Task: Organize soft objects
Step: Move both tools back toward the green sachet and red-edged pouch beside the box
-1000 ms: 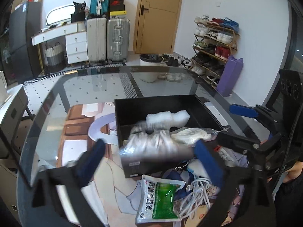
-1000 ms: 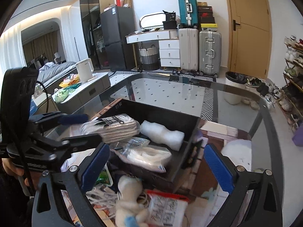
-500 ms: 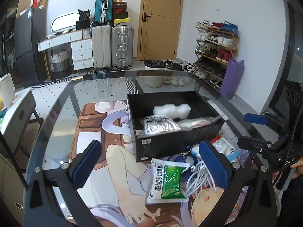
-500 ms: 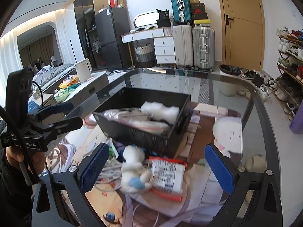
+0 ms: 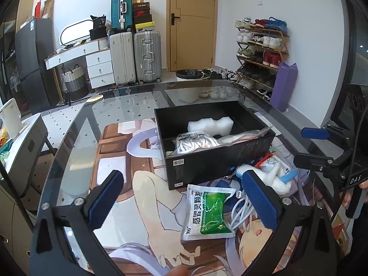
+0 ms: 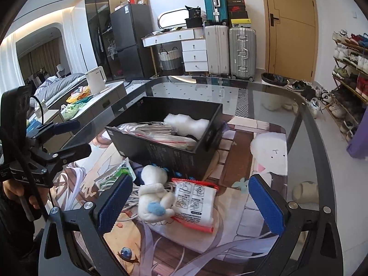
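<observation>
Left gripper (image 5: 181,197) is now empty, jaws spread wide, pulled back to the near side of the table. A second ago it carried a clear-bagged bundle of striped white fabric over the black box (image 5: 207,165); that striped bundle (image 5: 195,142) now lies inside the box, at its near-left end. Drop done, one more soft item stowed.

Also in the box: a white foam piece (image 5: 210,124) at the far side and a flat clear pouch (image 5: 241,135) toward the right, its corner poking over the rim.

Right gripper (image 6: 191,197) is also wide open and holds nothing. It has backed off too, compared with a second ago when it sat close over the box. It now hovers above the near clutter, roughly framing the white plush toy (image 6: 154,195) and the red-edged white packet (image 6: 195,200) touching it on the right.

Remaining outside the box, on the printed mat (image 5: 142,207) over the glass table (image 5: 69,138): the green 999 sachet (image 5: 207,211) just near of the box front, a white cable tangle (image 5: 241,214) beside it to the right, plus the plush toy and packet. Judging by that, the task is roughly half done; the likely next pick is the plush for the right gripper or the sachet for the left. The cable is hardly soft goods, probably stays.
</observation>
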### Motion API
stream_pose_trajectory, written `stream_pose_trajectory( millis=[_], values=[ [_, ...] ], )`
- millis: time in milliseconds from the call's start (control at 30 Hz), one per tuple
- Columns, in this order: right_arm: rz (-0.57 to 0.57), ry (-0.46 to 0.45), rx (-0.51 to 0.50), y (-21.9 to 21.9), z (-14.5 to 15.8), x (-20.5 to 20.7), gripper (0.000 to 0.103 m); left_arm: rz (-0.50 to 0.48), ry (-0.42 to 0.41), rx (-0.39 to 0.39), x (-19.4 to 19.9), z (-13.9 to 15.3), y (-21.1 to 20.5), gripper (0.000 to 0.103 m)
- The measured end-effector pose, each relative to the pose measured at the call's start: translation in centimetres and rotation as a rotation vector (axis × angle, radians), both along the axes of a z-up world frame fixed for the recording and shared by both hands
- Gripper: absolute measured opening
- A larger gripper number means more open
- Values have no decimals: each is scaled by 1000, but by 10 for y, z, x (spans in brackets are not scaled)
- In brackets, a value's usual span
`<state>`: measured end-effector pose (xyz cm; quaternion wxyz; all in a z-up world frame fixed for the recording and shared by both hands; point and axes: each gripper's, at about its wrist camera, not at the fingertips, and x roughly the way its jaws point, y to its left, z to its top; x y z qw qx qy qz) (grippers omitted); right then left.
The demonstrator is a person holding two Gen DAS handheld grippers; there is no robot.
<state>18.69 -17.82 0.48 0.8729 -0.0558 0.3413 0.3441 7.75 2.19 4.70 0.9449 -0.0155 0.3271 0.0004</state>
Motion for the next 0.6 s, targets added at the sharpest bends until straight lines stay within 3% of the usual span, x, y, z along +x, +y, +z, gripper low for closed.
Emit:
stream_pose_trajectory(
  millis=[600],
  values=[
    [-42, 70, -61, -15, -26, 20, 102, 18, 103, 9, 13, -26, 4, 103]
  ],
)
